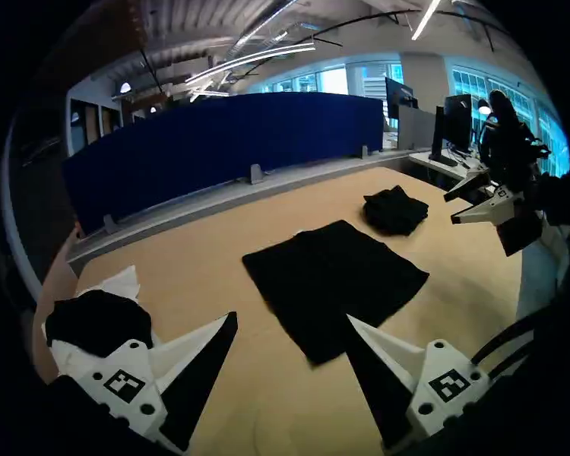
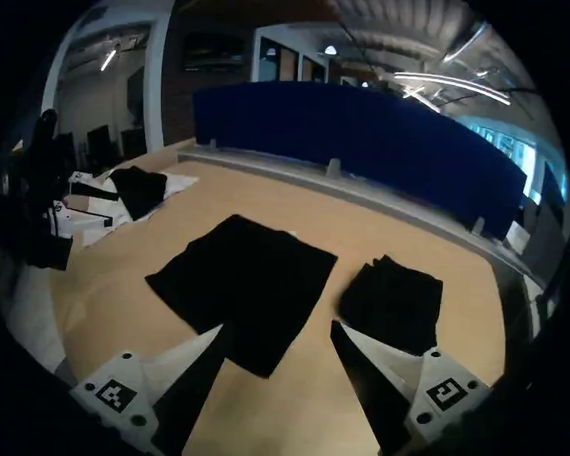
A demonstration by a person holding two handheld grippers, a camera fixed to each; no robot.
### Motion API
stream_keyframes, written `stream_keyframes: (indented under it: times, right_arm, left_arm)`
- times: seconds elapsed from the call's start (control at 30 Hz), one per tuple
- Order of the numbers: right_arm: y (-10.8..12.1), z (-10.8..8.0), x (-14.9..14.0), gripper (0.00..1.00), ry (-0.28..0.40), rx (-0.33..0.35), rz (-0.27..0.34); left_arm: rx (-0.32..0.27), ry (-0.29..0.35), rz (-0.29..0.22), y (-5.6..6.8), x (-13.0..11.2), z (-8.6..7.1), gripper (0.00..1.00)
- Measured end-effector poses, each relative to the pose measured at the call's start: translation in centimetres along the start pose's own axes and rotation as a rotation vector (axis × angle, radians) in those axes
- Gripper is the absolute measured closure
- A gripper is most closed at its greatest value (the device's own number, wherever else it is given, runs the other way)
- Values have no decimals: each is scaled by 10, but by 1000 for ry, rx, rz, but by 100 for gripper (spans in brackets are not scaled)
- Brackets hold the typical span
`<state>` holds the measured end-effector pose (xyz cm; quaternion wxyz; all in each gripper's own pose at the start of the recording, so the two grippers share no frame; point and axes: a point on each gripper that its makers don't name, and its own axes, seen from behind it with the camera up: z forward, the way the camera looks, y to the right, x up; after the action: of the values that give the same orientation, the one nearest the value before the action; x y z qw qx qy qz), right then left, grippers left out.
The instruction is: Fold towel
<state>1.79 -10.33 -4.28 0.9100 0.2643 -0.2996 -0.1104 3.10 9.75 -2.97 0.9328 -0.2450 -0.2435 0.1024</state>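
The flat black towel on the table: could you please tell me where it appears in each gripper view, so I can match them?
Left gripper view: the flat towel lies at centre, with the folded towel beyond it to the right.
Right gripper view: the flat towel lies centre-left, the folded towel to its right.
Shared landmark: the blue partition along the far edge of the table.

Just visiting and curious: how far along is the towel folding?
A folded towel already sits beyond. Nothing is in hand: the left tool and right tool both hang open by the flat towel spread on the table. That one is still to fold, perhaps also the dark cloth on white at the table's end.
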Motion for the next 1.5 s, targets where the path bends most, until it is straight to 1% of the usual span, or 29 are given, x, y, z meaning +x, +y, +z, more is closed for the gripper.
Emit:
stream_keyframes:
  times: [0.07, 0.17, 0.37, 0.47, 0.67, 0.97, 1.1, 1.27, 1.5]
  right_arm:
    - [-4, 1, -6, 0, -25, 20, -10]
    - [-8, 3, -12, 0, -45, 36, -19]
    - [-12, 6, -22, 0, -71, 47, -21]
    - [-12, 10, -29, 0, -84, 50, -18]
    - [-11, 18, -42, 0, -115, 55, -21]
    - [-14, 33, -62, 0, -154, 77, -36]
    - [-15, 39, -72, 0, -172, 84, -43]
    - [-16, 45, -83, 0, -194, 95, -49]
    - [-16, 55, -96, 0, -221, 108, -44]
  left_arm:
    - [-24, -24, 8, 4, -5, 2, 4]
    - [-43, -50, 11, 7, -10, 6, 4]
    - [-83, -87, 17, 15, -20, 12, 4]
    - [-98, -109, 35, 19, -28, 16, 4]
    - [-122, -147, 62, 24, -44, 28, 3]
    - [-153, -199, 75, 34, -66, 46, 4]
    - [-165, -227, 85, 37, -78, 54, 3]
    - [-176, -259, 85, 40, -90, 65, 4]
    - [-196, -298, 91, 45, -103, 83, 4]
